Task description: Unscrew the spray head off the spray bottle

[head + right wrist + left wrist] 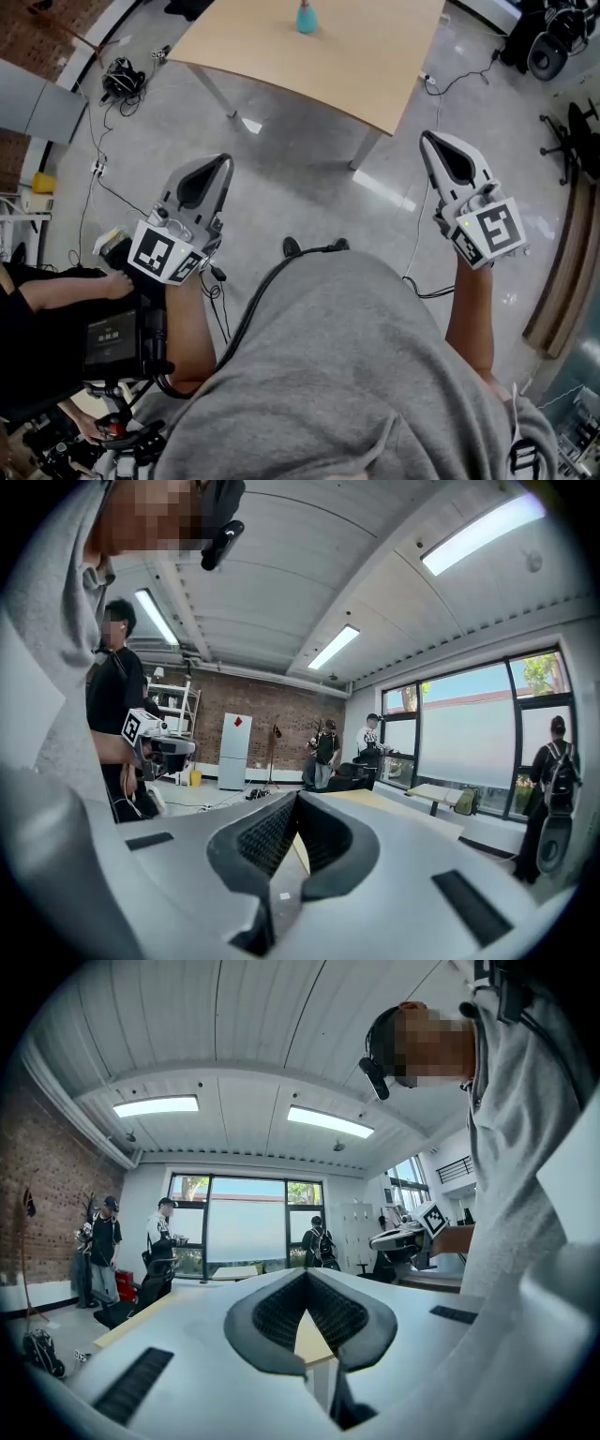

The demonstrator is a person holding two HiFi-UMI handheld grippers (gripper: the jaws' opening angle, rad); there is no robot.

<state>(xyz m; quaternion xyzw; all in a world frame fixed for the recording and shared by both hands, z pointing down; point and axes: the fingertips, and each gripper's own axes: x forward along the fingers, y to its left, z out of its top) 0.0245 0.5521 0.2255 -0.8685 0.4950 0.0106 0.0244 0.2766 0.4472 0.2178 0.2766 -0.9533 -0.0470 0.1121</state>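
Leftmost, a bystander's hand (119, 283) rests on a dark device at the picture's edge, clear of the work. Next comes the left tool (222, 165), held about level in front of the wearer's grey sweatshirt (347, 375). Its jaws are pressed together with nothing between them, and its own view shows the left tool (305, 1275) aimed across the room at the pale table edge. It looks like a ready pose, since the work is out of reach.

Further along, the teal spray bottle (306, 17) stands upright on the wooden table (356, 66), well apart from both tools, with bare floor (300, 178) between. Its top is cut off by the picture's edge, so the spray head does not show, and what the bottle holds cannot be told. Judging by this, the unscrewing has not begun.

Rightmost, the right tool (427, 140) tips slightly downward, jaws likewise together and empty, as its own view of the right tool (295, 797) confirms.
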